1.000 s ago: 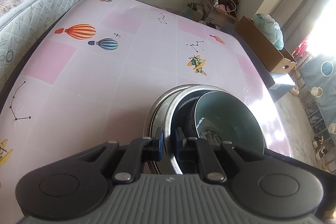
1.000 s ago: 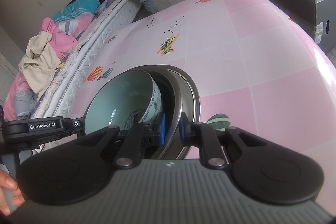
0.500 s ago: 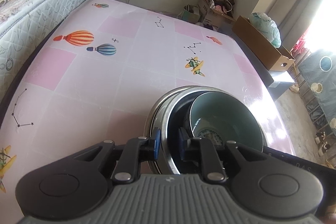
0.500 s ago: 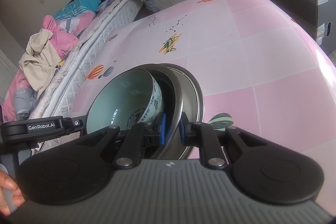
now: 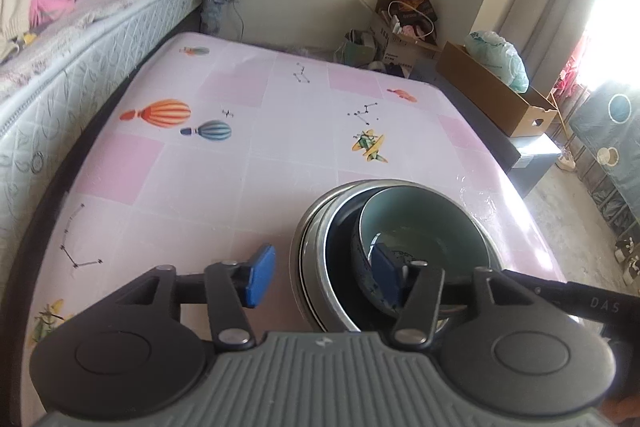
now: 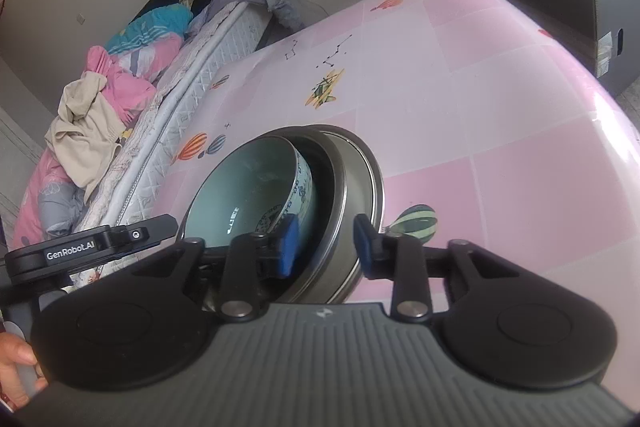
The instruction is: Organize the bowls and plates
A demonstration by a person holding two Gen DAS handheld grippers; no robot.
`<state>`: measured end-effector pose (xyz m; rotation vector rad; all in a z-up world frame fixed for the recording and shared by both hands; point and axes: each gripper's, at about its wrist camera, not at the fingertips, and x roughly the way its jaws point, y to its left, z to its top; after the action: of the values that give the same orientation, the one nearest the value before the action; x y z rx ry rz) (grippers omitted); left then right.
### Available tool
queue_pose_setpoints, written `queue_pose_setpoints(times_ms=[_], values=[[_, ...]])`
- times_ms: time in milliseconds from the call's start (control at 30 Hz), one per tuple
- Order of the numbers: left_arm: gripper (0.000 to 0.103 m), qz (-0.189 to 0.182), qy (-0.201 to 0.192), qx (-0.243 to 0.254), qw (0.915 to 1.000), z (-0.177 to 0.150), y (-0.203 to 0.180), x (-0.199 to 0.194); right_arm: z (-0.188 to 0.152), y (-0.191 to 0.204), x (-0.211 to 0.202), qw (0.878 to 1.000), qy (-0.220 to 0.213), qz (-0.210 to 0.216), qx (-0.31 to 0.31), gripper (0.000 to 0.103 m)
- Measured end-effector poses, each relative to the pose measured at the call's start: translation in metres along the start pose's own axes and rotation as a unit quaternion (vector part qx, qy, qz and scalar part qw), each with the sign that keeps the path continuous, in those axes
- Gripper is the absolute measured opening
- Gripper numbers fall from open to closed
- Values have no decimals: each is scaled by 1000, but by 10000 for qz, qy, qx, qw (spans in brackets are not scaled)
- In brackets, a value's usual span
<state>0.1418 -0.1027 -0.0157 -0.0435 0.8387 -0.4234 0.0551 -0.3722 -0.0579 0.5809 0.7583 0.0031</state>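
Both my grippers, left (image 5: 322,277) and right (image 6: 325,241), have released the nested steel pans' rim (image 6: 362,163). Inside them the pale-green ceramic bowl (image 6: 248,183) seems tilted; withdrawing carelessly, my inner fingers (image 5: 385,277) could snag it and shift the stack.

Left gripper (image 5: 320,277) and right gripper (image 6: 326,241) jaws opened, apparently released stacked bowls (image 5: 400,227).
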Motion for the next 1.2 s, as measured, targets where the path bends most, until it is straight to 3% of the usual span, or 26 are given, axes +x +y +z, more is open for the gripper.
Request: queue_pose_setpoints(times_ms=[200, 333, 433, 600, 700, 833, 967, 1200], values=[[81, 178, 34, 176, 9997, -11, -2, -27, -8, 7, -35, 9998, -181, 113, -9, 45], [93, 320, 105, 273, 9991, -24, -3, -46, -20, 21, -66, 9991, -324, 148, -239, 59], [98, 418, 40, 423, 9982, -33, -5, -60, -30, 35, -87, 9978, -434, 61, -492, 79], [103, 619, -105, 602, 9962, -47, -12, -80, -48, 55, -115, 9944, -648, -162, -821, 89], [103, 802, -174, 744, 9938, -54, -17, -85, -57, 64, -125, 9929, -719, -235, -913, 101], [103, 943, -126, 857, 9918, -61, -21, -85, -69, 75, -134, 9905, -765, -251, -1111, 102], [103, 898, -98, 738, 9932, -64, -23, -87, -76, 86, -133, 9869, -760, -522, -1327, 102], [103, 1181, -146, 767, 9899, -68, -31, -91, -80, 99, -134, 9820, -757, -855, -1503, 102]])
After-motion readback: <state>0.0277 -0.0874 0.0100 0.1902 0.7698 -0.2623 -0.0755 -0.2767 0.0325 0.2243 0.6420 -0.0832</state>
